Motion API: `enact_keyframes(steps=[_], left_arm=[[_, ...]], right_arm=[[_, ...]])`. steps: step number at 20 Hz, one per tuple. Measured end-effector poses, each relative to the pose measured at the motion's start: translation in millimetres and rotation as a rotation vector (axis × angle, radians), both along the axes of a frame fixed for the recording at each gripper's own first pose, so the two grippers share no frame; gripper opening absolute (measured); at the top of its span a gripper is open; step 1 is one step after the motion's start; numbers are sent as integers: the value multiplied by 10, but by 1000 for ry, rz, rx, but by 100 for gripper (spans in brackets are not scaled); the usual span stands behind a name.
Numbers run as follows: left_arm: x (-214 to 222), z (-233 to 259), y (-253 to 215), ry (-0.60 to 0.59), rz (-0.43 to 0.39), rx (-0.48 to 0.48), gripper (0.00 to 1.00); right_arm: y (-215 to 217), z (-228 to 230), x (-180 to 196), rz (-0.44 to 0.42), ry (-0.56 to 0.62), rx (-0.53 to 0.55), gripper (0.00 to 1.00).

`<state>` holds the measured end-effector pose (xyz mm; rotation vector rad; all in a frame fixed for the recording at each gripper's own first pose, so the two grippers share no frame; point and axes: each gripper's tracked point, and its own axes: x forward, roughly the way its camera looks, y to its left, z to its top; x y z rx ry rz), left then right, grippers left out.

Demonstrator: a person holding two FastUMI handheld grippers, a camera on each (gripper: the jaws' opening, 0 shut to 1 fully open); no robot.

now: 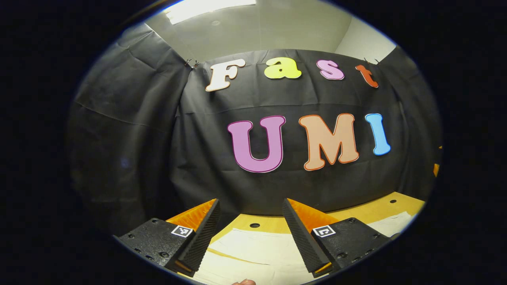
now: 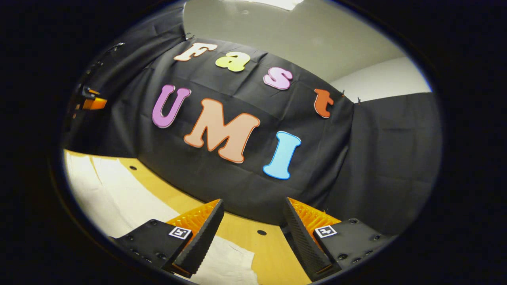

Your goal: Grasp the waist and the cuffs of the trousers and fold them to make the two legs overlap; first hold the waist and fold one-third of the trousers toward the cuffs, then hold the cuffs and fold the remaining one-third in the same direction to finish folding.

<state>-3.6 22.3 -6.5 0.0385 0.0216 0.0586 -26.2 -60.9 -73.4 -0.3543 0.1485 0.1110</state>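
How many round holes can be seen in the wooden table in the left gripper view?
2. One hole lies between the open fingers, just beyond the trousers. The other hole is far right on the table. The trousers or the left gripper may hide more.

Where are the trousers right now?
The trousers lie flat on the wooden table, below the left gripper in the left gripper view, near the black cloth wall.
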Motion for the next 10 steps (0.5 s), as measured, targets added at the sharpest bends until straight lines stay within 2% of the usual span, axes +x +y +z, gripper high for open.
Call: enact_keyframes(steps=[5, 10], left_arm=[[22, 1, 20, 2, 6, 19, 93], [-1, -77, 36, 14, 17, 23, 93]], right_arm=[[-45, -335, -203, 126, 81, -211, 97], [33, -886, -647, 283, 173, -378, 97]])
